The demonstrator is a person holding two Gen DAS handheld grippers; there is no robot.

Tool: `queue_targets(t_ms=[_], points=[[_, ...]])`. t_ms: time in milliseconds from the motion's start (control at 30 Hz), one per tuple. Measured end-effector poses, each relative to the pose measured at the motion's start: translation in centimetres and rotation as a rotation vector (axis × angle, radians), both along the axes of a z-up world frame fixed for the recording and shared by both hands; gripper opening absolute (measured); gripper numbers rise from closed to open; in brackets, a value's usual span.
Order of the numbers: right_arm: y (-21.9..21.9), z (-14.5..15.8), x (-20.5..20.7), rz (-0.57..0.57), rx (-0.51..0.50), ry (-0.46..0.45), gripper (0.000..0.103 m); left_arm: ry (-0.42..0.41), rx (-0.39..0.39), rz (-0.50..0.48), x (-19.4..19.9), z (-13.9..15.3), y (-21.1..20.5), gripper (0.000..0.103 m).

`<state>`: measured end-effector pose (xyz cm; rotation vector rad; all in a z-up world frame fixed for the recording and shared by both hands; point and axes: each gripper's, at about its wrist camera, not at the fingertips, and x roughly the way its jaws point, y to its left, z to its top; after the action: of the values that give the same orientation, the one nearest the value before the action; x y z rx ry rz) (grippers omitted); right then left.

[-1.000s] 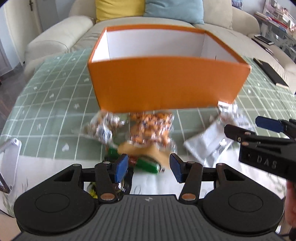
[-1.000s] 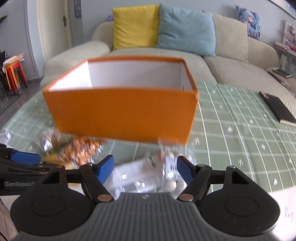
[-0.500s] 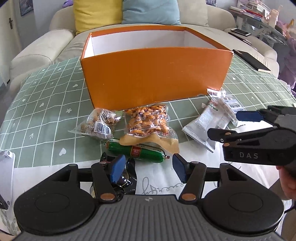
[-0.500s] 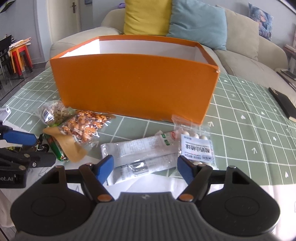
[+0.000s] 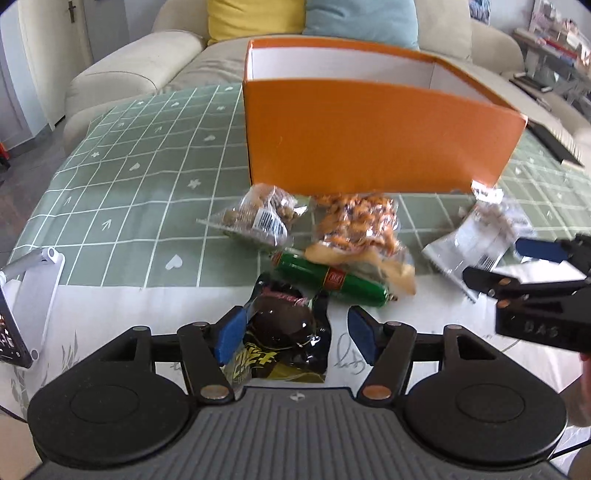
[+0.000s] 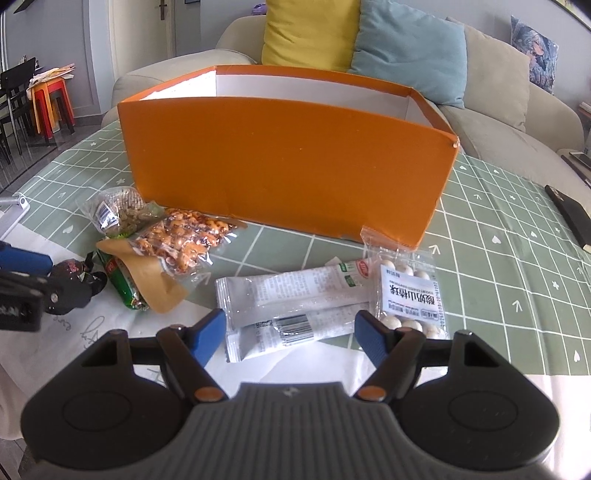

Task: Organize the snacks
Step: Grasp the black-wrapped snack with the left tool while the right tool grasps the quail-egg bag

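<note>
An open orange box stands on the green checked tablecloth. In front of it lie snacks: a nut packet, an orange peanut bag, a green sausage, a black packet, white sachets and a packet of white balls. My left gripper is open, low over the black packet. My right gripper is open and empty just in front of the white sachets.
A white phone stand is at the left table edge. A black notebook lies on the cloth at the right. A beige sofa with yellow and blue cushions stands behind the table.
The left gripper has swung left and lowered, so the black packet now lies between its fingers. The right gripper has shifted slightly closer to the white sachets. Both stay open.
</note>
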<state>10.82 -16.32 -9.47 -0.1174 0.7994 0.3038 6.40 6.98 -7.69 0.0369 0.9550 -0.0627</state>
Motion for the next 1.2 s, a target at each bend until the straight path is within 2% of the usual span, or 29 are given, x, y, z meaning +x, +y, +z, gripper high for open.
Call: queue_targets(t_ms=[133,167,300,633,733,800,867,933,1000,1033,1100,1200], points=[[-0.1,0.0,-0.2,0.000,-0.017,-0.026,0.074,0.013,0.015,0.009,0.4,-0.6,0.1,0.074],[-0.1,0.1,-0.3,-0.003,-0.022,-0.038,0.074,0.014,0.018,0.013,0.5,-0.8,0.1,0.069],[-0.6,0.3,-0.1,-0.028,-0.046,-0.074,0.074,0.014,0.030,0.011,0.7,-0.9,-0.1,0.067],[-3.7,-0.8,2.5,-0.164,-0.080,-0.056,0.074,-0.016,0.085,-0.027,1.0,-1.3,-2.1,0.064],[-5.4,-1.4,3.8,-0.225,-0.051,-0.015,0.075,-0.024,0.103,-0.026,1.2,-1.4,-2.5,0.064],[-6.4,-1.6,4.6,-0.252,0.002,0.018,0.079,-0.027,0.110,-0.023,1.4,-1.5,-2.6,0.064],[-7.0,-1.8,5.2,-0.264,0.048,0.044,0.079,-0.026,0.110,-0.017,1.6,-1.6,-2.6,0.064],[-7.1,-1.9,5.4,-0.263,0.078,0.057,0.077,-0.024,0.107,-0.013,1.8,-1.7,-2.6,0.064],[-7.0,-1.9,5.5,-0.252,0.110,0.066,0.067,-0.022,0.105,-0.014,1.9,-1.8,-2.7,0.064],[-7.0,-1.9,5.5,-0.245,0.120,0.067,0.066,-0.023,0.104,-0.014,1.9,-1.8,-2.7,0.064],[-6.4,-1.7,5.2,-0.232,0.114,0.056,0.059,-0.024,0.100,-0.013,1.9,-1.8,-2.8,0.064],[-5.4,-1.6,4.4,-0.210,0.104,0.043,0.058,-0.026,0.099,-0.012,1.9,-1.8,-2.8,0.064]])
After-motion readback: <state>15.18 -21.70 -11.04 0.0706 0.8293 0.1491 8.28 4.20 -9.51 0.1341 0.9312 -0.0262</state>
